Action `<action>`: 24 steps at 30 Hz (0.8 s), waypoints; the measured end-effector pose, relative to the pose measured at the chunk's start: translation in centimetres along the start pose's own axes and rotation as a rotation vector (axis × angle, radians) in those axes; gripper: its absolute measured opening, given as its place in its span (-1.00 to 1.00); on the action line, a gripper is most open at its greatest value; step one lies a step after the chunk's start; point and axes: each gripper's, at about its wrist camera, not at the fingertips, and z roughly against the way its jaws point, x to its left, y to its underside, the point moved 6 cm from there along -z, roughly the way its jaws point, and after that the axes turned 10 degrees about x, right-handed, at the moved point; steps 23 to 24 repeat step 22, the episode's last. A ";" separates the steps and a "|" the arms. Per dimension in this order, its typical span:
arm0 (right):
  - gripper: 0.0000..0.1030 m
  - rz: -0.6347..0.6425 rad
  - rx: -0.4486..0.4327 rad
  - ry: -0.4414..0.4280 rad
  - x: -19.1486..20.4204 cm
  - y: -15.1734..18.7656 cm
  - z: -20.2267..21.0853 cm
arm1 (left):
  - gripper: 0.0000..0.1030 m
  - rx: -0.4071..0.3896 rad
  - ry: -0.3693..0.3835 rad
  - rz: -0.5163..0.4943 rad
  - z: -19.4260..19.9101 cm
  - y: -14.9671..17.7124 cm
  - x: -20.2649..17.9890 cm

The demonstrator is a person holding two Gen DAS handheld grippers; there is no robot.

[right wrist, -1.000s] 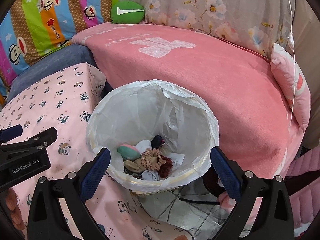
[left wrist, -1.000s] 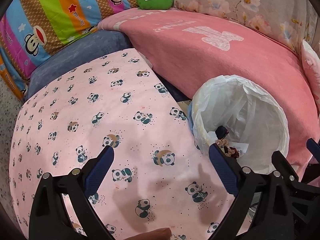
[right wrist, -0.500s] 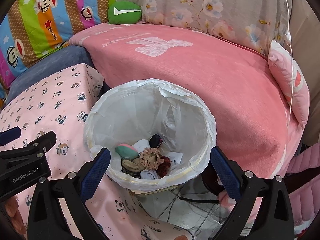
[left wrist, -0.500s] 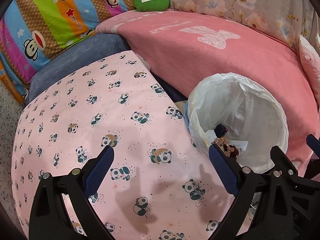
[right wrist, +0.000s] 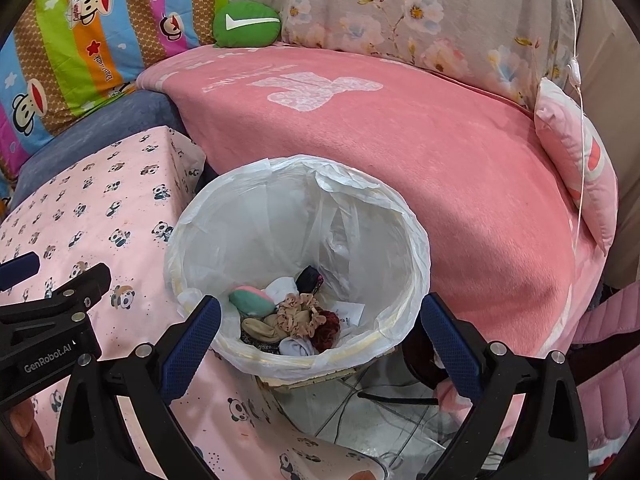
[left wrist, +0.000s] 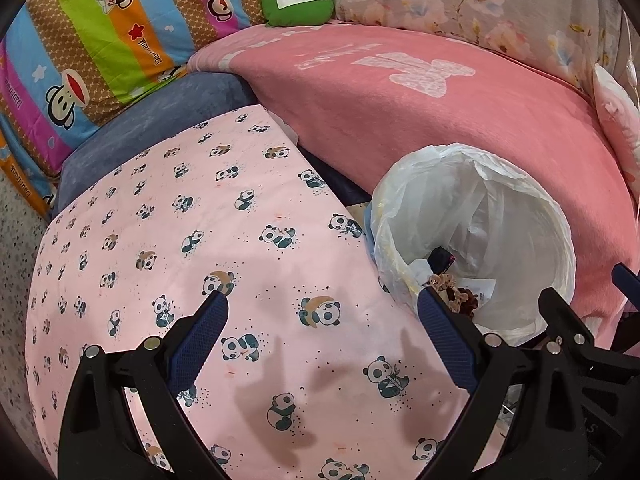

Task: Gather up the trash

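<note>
A round bin lined with a white plastic bag (right wrist: 360,208) stands between the pink panda-print table (left wrist: 200,240) and the pink sofa. In it lie several items: a pink-and-green ball (right wrist: 252,300), beige and dark red scrunchies (right wrist: 300,316), white wads and a dark item. The bin also shows in the left wrist view (left wrist: 500,216) at the right. My right gripper (right wrist: 320,316) is open and empty, over the bin's near rim. My left gripper (left wrist: 322,312) is open and empty above the table, left of the bin.
A pink blanket (right wrist: 400,140) covers the sofa behind the bin. A green cushion (right wrist: 246,24), striped cartoon bedding (left wrist: 100,40) and a floral cushion (right wrist: 400,12) lie at the back. A pink pillow (right wrist: 576,160) and a white cable (right wrist: 576,72) are at the right. Cables lie on the floor (right wrist: 380,412).
Both grippers have drawn back and up slightly, so the bin and table sit a little lower and farther in view. Both stay open and empty. The bin's contents have not moved.
</note>
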 end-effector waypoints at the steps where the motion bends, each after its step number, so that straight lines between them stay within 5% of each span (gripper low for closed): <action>1: 0.87 -0.001 0.000 0.000 0.0 0.0 0.0 | 0.77 0.000 0.000 -0.001 0.0 0.0 0.0; 24: 0.87 -0.017 0.007 0.013 -0.1 0.5 0.1 | 0.77 0.007 0.026 -0.016 0.0 0.3 -0.4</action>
